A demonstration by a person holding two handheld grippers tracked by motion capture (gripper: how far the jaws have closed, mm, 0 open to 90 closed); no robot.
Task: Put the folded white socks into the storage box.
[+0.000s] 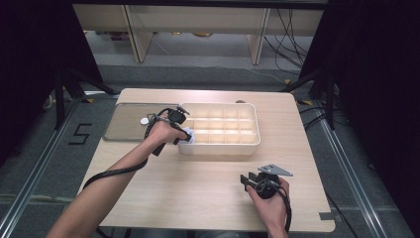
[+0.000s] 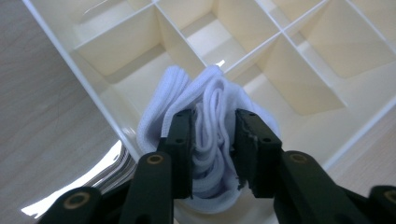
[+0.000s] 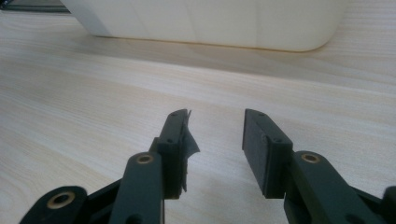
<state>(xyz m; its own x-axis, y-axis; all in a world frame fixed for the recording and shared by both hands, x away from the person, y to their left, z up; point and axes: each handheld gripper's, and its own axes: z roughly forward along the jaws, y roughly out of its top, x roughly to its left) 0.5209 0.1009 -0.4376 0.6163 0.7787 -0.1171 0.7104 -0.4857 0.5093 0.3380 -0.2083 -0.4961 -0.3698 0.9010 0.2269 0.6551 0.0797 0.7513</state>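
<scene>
A folded white sock (image 2: 210,93) sits in the near-left corner compartment of a cream divided organizer box (image 1: 257,131). In the left gripper view the two black jaws pinch the sock's folds, and the fabric spreads wider above them. My left gripper (image 2: 212,114) is shut on the sock and reaches into the box's corner from the left (image 1: 185,135). My right gripper (image 1: 249,179) rests low over the bare table near the front right. Its jaws stand open with nothing between them (image 3: 215,116), pointing toward the box's front wall (image 3: 210,23).
The box's other compartments (image 2: 322,42) look empty. A flat grey metal tray (image 1: 124,129) lies left of the box with a small white round item (image 1: 144,120) on it. Bare wooden tabletop (image 1: 198,183) spreads between the box and the front edge.
</scene>
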